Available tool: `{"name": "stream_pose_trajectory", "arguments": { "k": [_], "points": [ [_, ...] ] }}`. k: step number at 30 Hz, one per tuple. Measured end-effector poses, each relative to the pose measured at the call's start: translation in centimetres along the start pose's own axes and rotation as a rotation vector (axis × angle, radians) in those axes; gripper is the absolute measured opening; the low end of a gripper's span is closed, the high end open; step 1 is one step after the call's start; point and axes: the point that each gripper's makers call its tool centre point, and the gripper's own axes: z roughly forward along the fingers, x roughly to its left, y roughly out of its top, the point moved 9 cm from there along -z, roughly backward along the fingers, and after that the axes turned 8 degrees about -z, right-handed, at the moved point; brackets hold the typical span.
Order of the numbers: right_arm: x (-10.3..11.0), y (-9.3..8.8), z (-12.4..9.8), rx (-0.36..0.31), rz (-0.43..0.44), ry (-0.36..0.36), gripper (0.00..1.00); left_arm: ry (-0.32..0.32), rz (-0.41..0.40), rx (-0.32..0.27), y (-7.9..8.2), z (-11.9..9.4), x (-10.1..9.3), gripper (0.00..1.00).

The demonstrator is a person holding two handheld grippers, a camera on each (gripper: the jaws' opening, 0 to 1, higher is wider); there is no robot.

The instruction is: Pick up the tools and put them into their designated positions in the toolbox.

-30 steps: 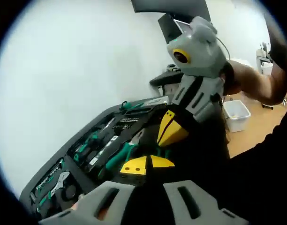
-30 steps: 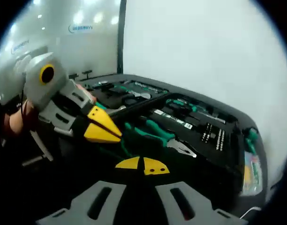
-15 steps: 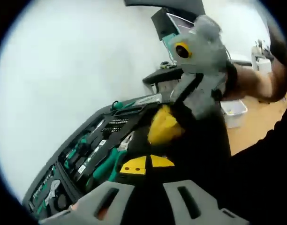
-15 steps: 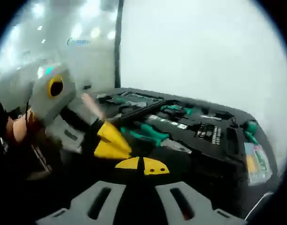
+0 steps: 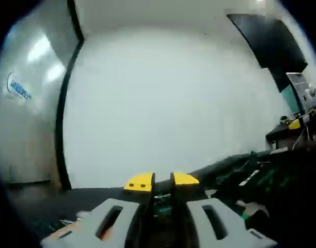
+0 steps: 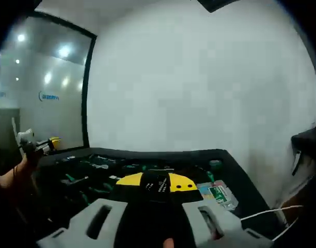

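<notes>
One toolbox point(image 6: 147, 157), black, lying open ahead of my right gripper point(image 6: 155, 182), which has two yellow-tipped fingers point(image 6: 128, 181) set close together. Green-handled tools point(image 6: 70, 179) sit in its slots, several of them, too blurred for an exact count. One small green-and-white packet point(image 6: 216, 192) at its right edge, one white cable point(image 6: 271, 211) past that. My left gripper point(image 5: 162, 181): two fingers again, slim gap between

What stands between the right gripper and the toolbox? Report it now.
Nothing visible does. The toolbox lies straight ahead of the right gripper, just past its fingers. A dark piece sits between those fingers; I cannot tell what it is. The left gripper is off at the view's left edge, out of the path.
</notes>
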Motion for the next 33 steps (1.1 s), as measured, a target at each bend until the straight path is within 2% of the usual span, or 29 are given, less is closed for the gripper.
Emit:
{"name": "stream_pose_trajectory", "arguments": {
  "k": [1,2,3,4,5,7,8,9,10,11,12,13,14,16,18,19,20,22,23,24,25,27,29,31,32,33],
  "points": [
    [-0.2,0.0,0.1,0.001,0.003,-0.033,0.16,-0.049,0.005,-0.004,-0.8,-0.5,0.6,0.08],
    [-0.4,-0.2,0.5,0.031,-0.002,-0.046,0.16,-0.148,-0.095,-0.011,-1.8,-1.0,0.2,0.09],
    [-0.4,-0.4,0.7,0.060,-0.011,-0.037,0.16,-0.148,-0.132,-0.006,-2.2,-1.3,0.2,0.10],
    [-0.4,-0.4,1.4,0.065,-0.007,-0.024,0.16,-0.129,-0.076,-0.033,-2.5,-1.4,0.0,0.09],
    [-0.7,-0.5,1.8,0.074,-0.010,-0.036,0.16,-0.120,-0.077,-0.051,-2.6,-1.4,-0.1,0.09],
    [-1.9,-0.5,3.2,0.132,-0.068,-0.068,0.16,-0.118,-0.132,-0.053,-3.0,-1.3,-0.5,0.10],
    [-2.5,-0.3,4.1,0.149,-0.109,-0.087,0.16,-0.111,-0.107,-0.041,-3.2,-1.2,-0.7,0.10],
    [-3.3,-0.2,4.9,0.156,-0.121,-0.110,0.16,-0.090,-0.027,-0.019,-3.5,-1.1,-0.3,0.10],
    [-4.2,-0.2,6.0,0.183,-0.131,-0.134,0.16,-0.094,-0.017,-0.032,-3.6,-1.1,-0.4,0.10],
    [-4.7,-0.5,7.1,0.224,-0.147,-0.118,0.11,-0.121,-0.023,-0.014,-4.0,-0.9,-0.7,0.10],
    [-5.4,-1.0,7.9,0.284,-0.161,-0.106,0.08,-0.152,-0.020,0.029,-4.3,-0.8,-1.1,0.10],
    [-6.7,-1.4,9.3,0.343,-0.143,-0.142,0.09,-0.174,-0.017,0.042,-4.5,-0.7,-1.4,0.11],
    [-7.6,-1.7,10.4,0.345,-0.120,-0.181,0.08,-0.171,-0.015,0.032,-4.5,-0.6,-1.4,0.12],
    [-9.2,-2.8,12.8,0.405,-0.059,-0.196,0.09,-0.173,0.014,0.013,-4.5,-0.7,-1.4,0.13],
    [-10.7,-4.0,14.7,0.471,0.019,-0.250,0.09,-0.167,0.019,0.016,-4.5,-0.6,-1.3,0.13],
    [-11.5,-4.8,15.9,0.523,0.024,-0.269,0.10,-0.161,0.017,0.015,-4.4,-0.7,-1.2,0.13],
    [-11.1,-5.2,16.0,0.539,0.008,-0.264,0.15,-0.159,0.010,0.012,-4.4,-0.7,-1.0,0.13],
    [-11.4,-5.7,17.1,0.559,0.046,-0.219,0.16,-0.171,-0.019,0.001,-4.2,-0.8,-0.7,0.13],
    [-11.7,-5.8,17.4,0.556,0.075,-0.217,0.17,-0.178,-0.029,-0.009,-4.1,-0.9,-0.7,0.13],
    [-11.8,-6.0,17.6,0.582,0.102,-0.228,0.18,-0.177,-0.037,-0.015,-4.1,-1.0,-0.4,0.13],
    [-12.5,-6.4,18.4,0.624,0.089,-0.222,0.18,-0.174,-0.045,-0.017,-4.0,-1.0,-0.3,0.13],
    [-12.3,-6.7,18.9,0.652,0.030,-0.196,0.18,-0.167,-0.061,-0.020,-4.0,-1.1,-0.1,0.13],
    [-12.1,-6.8,19.3,0.673,0.017,-0.182,0.18,-0.168,-0.068,-0.020,-4.0,-1.2,-0.1,0.13],
    [-11.7,-7.7,19.6,0.753,0.023,-0.144,0.17,-0.168,-0.057,-0.017,-4.1,-1.1,-0.2,0.13],
    [-11.7,-8.1,19.7,0.784,0.002,-0.127,0.13,-0.167,-0.041,0.000,-4.3,-1.0,-0.2,0.13],
    [-11.5,-8.4,19.4,0.817,0.002,-0.154,0.12,-0.168,-0.034,0.009,-4.4,-1.1,-0.3,0.13]
  ]
}}
